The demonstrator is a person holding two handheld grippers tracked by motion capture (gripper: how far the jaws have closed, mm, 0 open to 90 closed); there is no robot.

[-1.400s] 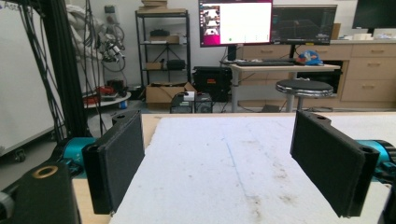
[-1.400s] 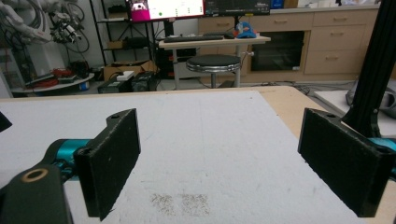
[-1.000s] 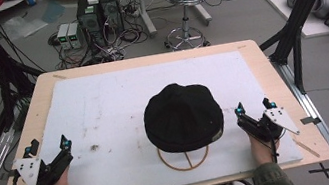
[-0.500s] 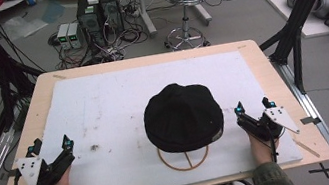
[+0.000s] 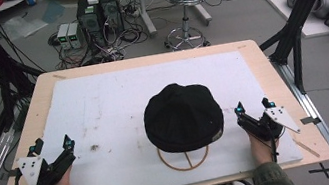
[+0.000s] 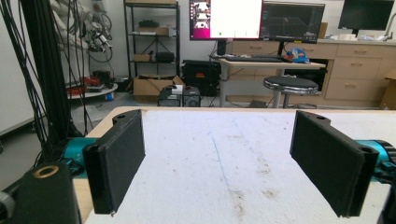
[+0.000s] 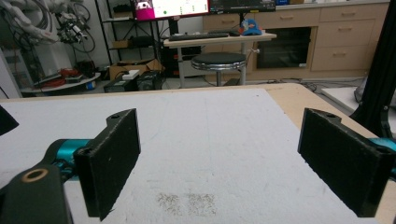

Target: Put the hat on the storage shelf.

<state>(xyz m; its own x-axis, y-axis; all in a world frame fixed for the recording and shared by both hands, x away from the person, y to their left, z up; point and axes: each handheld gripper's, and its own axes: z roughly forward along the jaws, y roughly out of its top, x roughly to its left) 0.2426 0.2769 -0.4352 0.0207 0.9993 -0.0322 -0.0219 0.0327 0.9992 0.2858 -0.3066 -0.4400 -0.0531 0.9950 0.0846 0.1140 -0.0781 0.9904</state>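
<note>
I have the left hand-held gripper (image 5: 53, 150) parked in the lower left of the high view and the right hand-held gripper (image 5: 252, 111) in the lower right, both low over the white foam mat (image 5: 104, 107) that covers the wooden tabletop (image 5: 270, 69). Both have their jaws spread wide with nothing between them; each gripper view looks along its own parted black pads (image 6: 116, 163) (image 7: 109, 161) at bare mat.

The round black knitted cap (image 5: 182, 116) sits just below the frame's centre on a thin wooden ring stand (image 5: 185, 159), whose hoop peeks out under the cap's near edge. I judge the stand keeps the cap domed, so its brim hangs free where a jaw could slip under it.

The right hand-held gripper rests just beside the cap's right side, apart from it; the left one is well apart, with open mat between. I'd say the right has little room to swing inward before meeting the brim, and the tabletop's edge lies close on its outer side. The upper half of the mat is free for moving.
</note>
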